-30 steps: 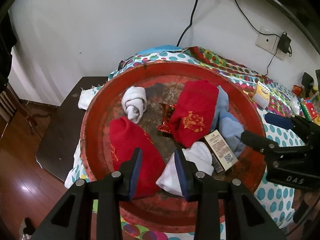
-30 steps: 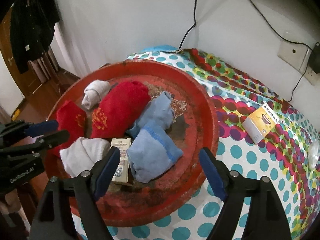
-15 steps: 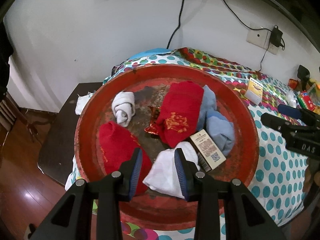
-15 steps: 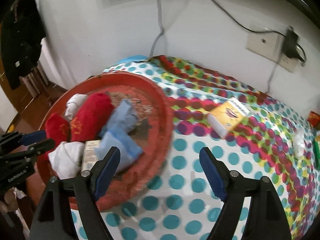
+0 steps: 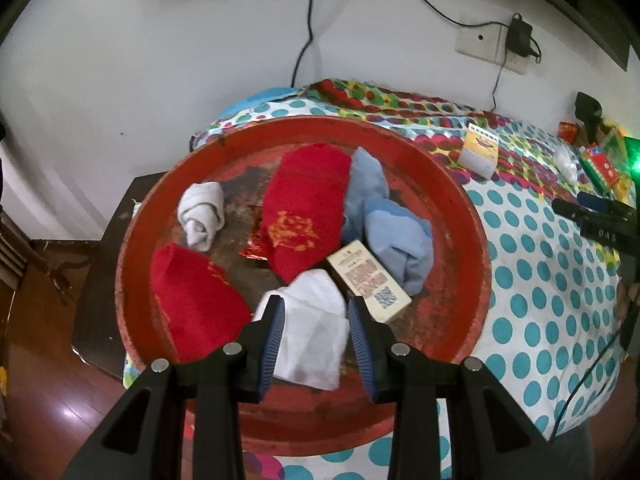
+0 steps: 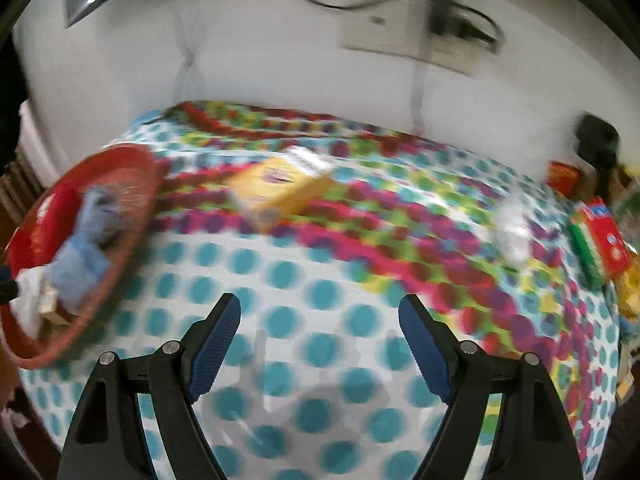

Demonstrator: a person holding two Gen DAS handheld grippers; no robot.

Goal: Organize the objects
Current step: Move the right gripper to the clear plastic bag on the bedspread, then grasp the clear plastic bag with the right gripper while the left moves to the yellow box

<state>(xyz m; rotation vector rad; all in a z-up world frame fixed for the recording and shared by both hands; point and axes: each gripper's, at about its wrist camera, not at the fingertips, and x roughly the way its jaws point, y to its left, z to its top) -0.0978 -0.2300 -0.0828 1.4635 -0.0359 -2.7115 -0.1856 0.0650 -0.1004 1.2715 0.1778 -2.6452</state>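
Right hand-held gripper aimed at yellow box, upper centre of frame

Right hand-held gripper (image 6: 320,340) stood released, nothing between its jaws, over the dotted bedspread (image 6: 320,280). Yellow box (image 6: 280,190) lay ahead, slightly left of the jaw line, long axis slanting up to the right. Left hand-held gripper (image 5: 314,338), empty, hovered over the red tray (image 5: 460,208), white cloth (image 5: 312,320) beneath it, farther from the box

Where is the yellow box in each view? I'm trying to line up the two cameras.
Left wrist: yellow box upper right, on the dotted cloth beyond the red tray.
Right wrist: upper centre, blurred, right of the tray.
Shared landmark: the wall socket.
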